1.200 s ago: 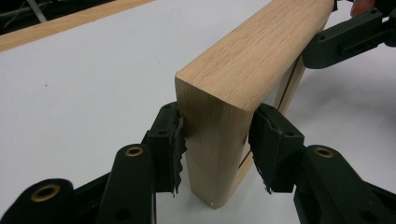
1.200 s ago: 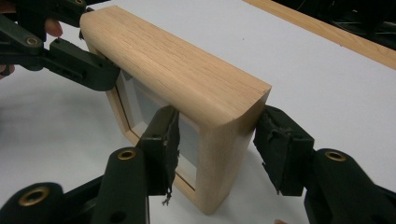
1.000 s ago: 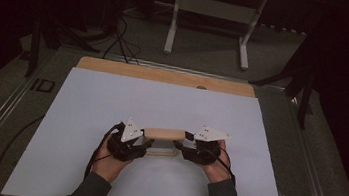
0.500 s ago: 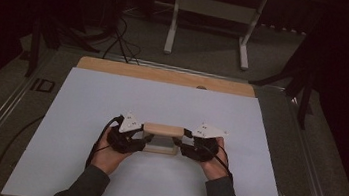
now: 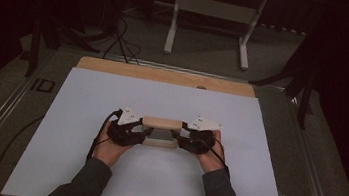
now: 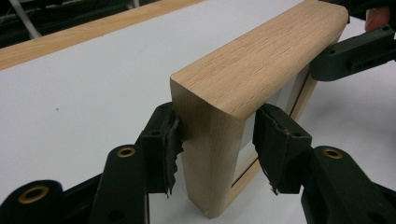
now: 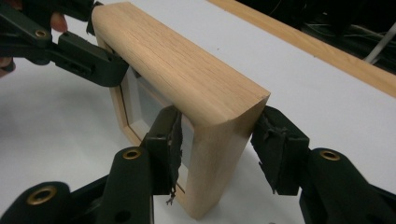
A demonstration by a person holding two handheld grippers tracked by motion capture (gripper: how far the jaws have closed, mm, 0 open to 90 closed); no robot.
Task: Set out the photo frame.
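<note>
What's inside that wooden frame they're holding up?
Inside the wooden frame sits a pale grey panel, set within a thin inner border. The jaws cover part of it; its far face is hidden.

The high view is dim and slightly soft, its corners falling to near black. Only the white sheet (image 5: 162, 177) on the table (image 5: 165, 75) catches much light, a muted grey-blue, and the room behind is mostly lost in darkness with a small red glow at the top. Shadows under the hands are faint and diffuse, so the light probably comes from overhead. Both gripper views are brighter and sharper: the grain of the wooden frame (image 6: 261, 60) reads crisply, without glare. The black jaws at the bottom edges bulge with wide-angle distortion, and the background beyond the table edge blurs.
</note>
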